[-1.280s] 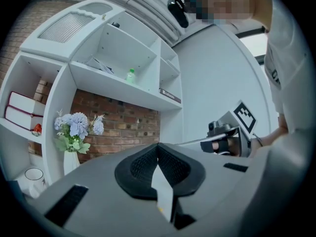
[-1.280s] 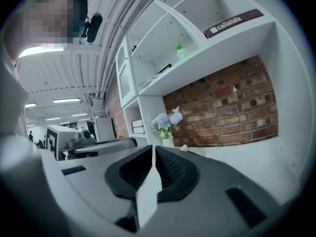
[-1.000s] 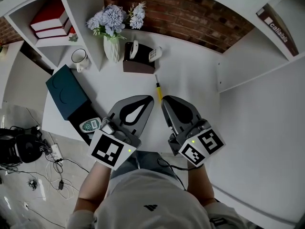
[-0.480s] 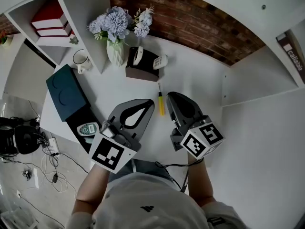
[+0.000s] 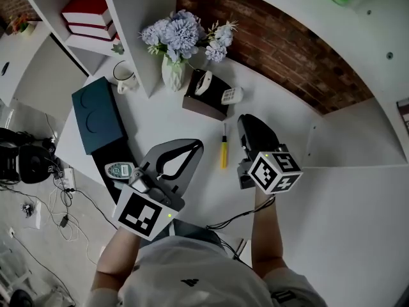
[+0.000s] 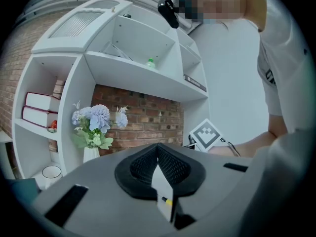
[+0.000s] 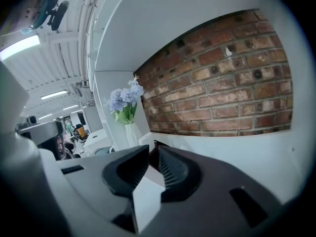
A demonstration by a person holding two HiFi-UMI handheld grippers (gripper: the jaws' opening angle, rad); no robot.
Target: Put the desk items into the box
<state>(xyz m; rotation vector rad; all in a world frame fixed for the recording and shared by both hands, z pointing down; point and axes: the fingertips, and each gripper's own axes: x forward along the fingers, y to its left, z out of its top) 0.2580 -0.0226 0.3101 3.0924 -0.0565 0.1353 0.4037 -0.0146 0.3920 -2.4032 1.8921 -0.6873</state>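
Counting what's sitting out here: one yellow screwdriver (image 5: pixel 223 153), one mug (image 5: pixel 126 77), one vase of flowers (image 5: pixel 174 72), one brown holder (image 5: pixel 206 104), two white gadgets (image 5: pixel 231 96) (image 5: pixel 201 82) poking out of it, one dark teal box (image 5: pixel 96 114), one little green-and-white device (image 5: pixel 119 169). Red books (image 5: pixel 86 8) are stacking on the shelf (image 5: pixel 137 37), looking like two, maybe three.

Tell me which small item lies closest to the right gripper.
The yellow screwdriver, flat on the desk beside the right gripper, whose empty jaws have just been opening; the white remote and mug sit farther back.
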